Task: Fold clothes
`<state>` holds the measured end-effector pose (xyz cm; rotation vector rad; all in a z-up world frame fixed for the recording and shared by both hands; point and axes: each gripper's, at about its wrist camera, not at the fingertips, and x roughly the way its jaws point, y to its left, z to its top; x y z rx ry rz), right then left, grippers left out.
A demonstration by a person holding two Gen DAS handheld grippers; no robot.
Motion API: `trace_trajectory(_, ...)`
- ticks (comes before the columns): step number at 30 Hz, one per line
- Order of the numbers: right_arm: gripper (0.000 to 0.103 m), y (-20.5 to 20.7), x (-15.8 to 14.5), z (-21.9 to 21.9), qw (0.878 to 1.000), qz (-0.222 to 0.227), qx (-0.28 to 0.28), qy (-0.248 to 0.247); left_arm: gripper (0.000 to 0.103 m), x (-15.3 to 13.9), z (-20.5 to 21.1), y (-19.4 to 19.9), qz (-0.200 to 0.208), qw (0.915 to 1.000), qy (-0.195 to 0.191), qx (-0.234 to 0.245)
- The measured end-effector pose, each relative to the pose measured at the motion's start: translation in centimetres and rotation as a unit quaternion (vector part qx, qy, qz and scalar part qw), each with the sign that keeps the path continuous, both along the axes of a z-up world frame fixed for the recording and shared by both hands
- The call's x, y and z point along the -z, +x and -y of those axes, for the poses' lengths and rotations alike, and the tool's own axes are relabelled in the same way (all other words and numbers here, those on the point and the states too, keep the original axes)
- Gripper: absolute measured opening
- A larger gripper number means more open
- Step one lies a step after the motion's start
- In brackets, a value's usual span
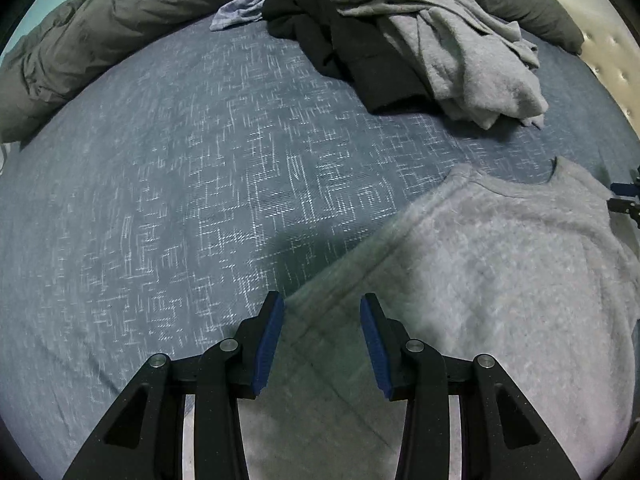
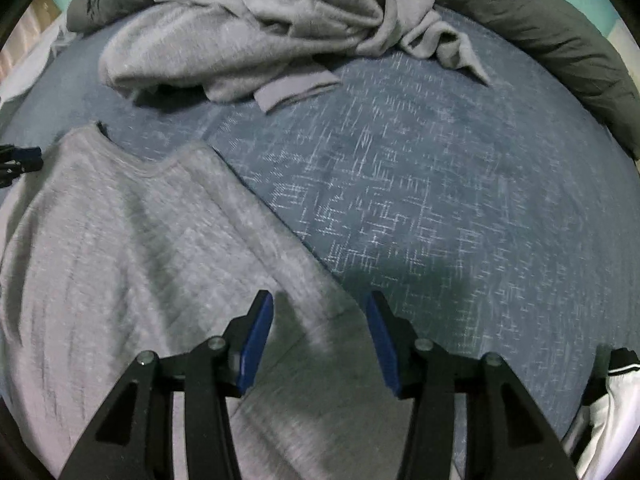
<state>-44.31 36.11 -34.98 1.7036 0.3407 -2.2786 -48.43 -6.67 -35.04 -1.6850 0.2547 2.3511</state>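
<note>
A light grey sweater (image 1: 500, 280) lies spread flat on the blue patterned bed cover (image 1: 180, 200), neckline toward the far side. My left gripper (image 1: 322, 306) hovers open over the sweater's left edge, blue pads apart with only flat fabric below. In the right wrist view the same sweater (image 2: 120, 260) fills the lower left. There my right gripper (image 2: 319, 298) stands open above its right edge and grips nothing. Each gripper shows at the other view's margin: the right gripper (image 1: 626, 200) and the left gripper (image 2: 20, 162).
A heap of unfolded clothes sits at the far side: a black garment (image 1: 320, 40), a grey one (image 1: 440, 48) and a light blue cloth (image 1: 240, 12). A dark grey duvet (image 1: 100, 28) bunches along the back. A white and black cloth (image 2: 608, 400) shows at the lower right.
</note>
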Motion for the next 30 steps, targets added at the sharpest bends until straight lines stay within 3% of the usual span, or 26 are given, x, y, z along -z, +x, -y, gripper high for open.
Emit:
trace_trajectory(4, 0.048, -0.5, 1.0, 0.2, 1.0, 0.009, 0.004, -0.011, 0.043, 0.9, -0.5, 0.0, 0.008, 0.9999, -0.004, 0.009)
trace_trajectory(7, 0.03, -0.3, 1.5, 0.7, 1.0, 0.01, -0.01, -0.004, 0.024, 1.0, -0.7, 0.2, 0.01, 0.9999, -0.002, 0.013)
trace_trajectory(8, 0.018, -0.2, 1.5, 0.8, 1.0, 0.009, -0.012, -0.005, 0.012, 0.9, -0.7, 0.3, 0.009, 0.9998, -0.005, 0.015)
trace_trajectory(11, 0.008, 0.0, 1.0, 0.7, 1.0, -0.004, -0.014, -0.005, 0.007, 0.3, -0.7, 0.3, 0.007, 0.9997, -0.006, 0.022)
trace_trajectory(18, 0.006, -0.5, -1.6, 0.3, 0.998, -0.056, 0.005, 0.015, 0.005, -2.3, -0.3, -0.1, -0.042, 0.9987, -0.03, -0.002)
trace_trajectory(25, 0.005, -1.9, -3.4, 0.4, 0.994, -0.095, 0.022, 0.043, 0.004, -3.2, -0.2, -0.5, -0.066, 0.9969, -0.036, -0.022)
trace_trajectory(28, 0.005, -2.0, -3.8, 0.4, 0.99, -0.128, 0.028, 0.052, 0.004, -2.2, -0.1, -0.8, -0.057, 0.9976, -0.038, -0.012)
trace_trajectory(30, 0.005, -2.2, -3.6, 0.3, 0.988, -0.14, 0.032, 0.058, 0.007, -0.5, -0.3, -1.1, -0.018, 0.9991, -0.038, -0.005)
